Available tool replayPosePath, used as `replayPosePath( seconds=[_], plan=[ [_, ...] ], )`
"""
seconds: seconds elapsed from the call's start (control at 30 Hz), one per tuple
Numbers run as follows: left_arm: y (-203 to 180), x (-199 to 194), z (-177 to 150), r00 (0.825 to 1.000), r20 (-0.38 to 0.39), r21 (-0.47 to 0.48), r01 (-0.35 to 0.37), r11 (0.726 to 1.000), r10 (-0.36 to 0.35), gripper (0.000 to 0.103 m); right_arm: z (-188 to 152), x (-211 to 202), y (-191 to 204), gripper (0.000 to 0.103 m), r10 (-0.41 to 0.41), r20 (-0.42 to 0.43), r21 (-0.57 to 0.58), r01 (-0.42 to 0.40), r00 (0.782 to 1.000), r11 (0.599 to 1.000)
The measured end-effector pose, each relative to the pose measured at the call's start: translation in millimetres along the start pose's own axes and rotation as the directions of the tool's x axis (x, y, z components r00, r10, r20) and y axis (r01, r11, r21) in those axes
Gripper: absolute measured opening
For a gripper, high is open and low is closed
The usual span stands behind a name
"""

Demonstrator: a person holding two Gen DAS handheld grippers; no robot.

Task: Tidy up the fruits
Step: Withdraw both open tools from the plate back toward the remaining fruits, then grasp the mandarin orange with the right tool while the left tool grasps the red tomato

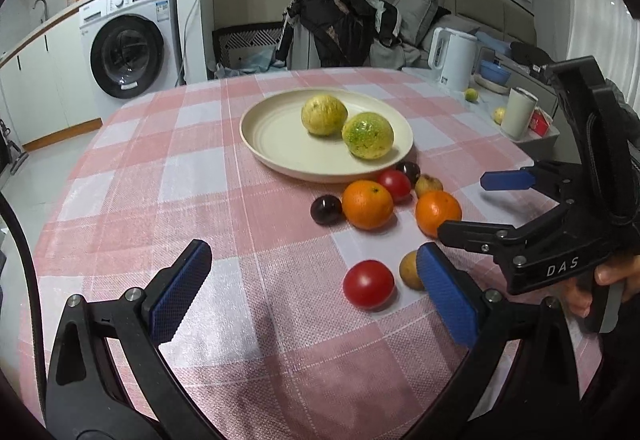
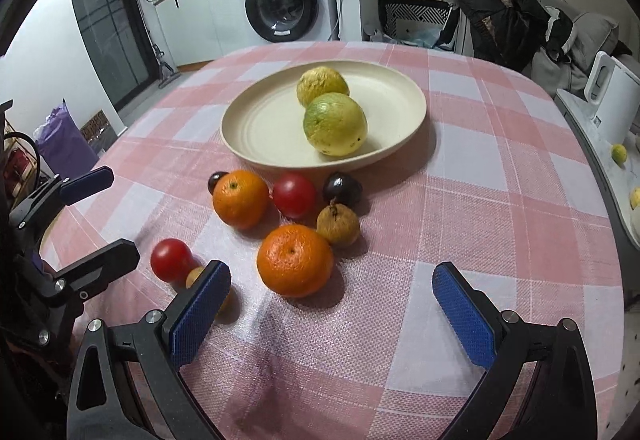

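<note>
2 grippers hover over the checked tablecloth, both spread wide and empty. From the left: the left gripper, then a red tomato and a small yellowish fruit just beside its right pad, then the right gripper near an orange. Behind, 2 yellow-green fruits sit on the cream plate.

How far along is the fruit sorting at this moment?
Done: two yellow-green round fruits sit on the cream round plate. In hand: nothing; the left gripper and right gripper are both open and empty. Left: two oranges, two red tomatoes, two dark plums and two small brownish-yellow fruits on the pink checked tablecloth.
</note>
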State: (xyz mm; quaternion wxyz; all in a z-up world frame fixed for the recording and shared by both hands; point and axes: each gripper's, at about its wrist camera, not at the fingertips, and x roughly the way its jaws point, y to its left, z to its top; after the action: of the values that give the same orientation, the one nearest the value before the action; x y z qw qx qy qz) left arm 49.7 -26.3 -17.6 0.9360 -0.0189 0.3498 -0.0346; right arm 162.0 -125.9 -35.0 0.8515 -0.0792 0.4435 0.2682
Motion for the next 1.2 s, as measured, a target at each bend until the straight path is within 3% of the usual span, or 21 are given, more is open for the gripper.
replayPosePath(
  seconds=[0.23,0.6,0.8,1.2],
  plan=[
    [0,11,-3,0.999,-0.045,0.003,0.007,1.0,-0.007,0.102,-2,6,0,0.102,-0.012,-0.019,-0.003,0.012,1.0,1.0],
    [-3,24,-7,0.992,-0.125,0.028,0.024,0.999,-0.02,0.102,-3,9,9,0.068,0.059,-0.034,-0.035,-0.06,0.998,0.998],
    [-4,31,-10,0.987,-0.162,0.036,0.016,0.999,-0.01,0.102,-4,9,14,0.058,0.107,-0.028,-0.038,-0.108,0.994,0.993],
    [-5,37,-11,0.983,-0.181,0.045,0.034,0.998,-0.026,0.099,-2,11,13,0.044,0.091,-0.008,-0.021,-0.091,0.996,0.996]
  ],
)
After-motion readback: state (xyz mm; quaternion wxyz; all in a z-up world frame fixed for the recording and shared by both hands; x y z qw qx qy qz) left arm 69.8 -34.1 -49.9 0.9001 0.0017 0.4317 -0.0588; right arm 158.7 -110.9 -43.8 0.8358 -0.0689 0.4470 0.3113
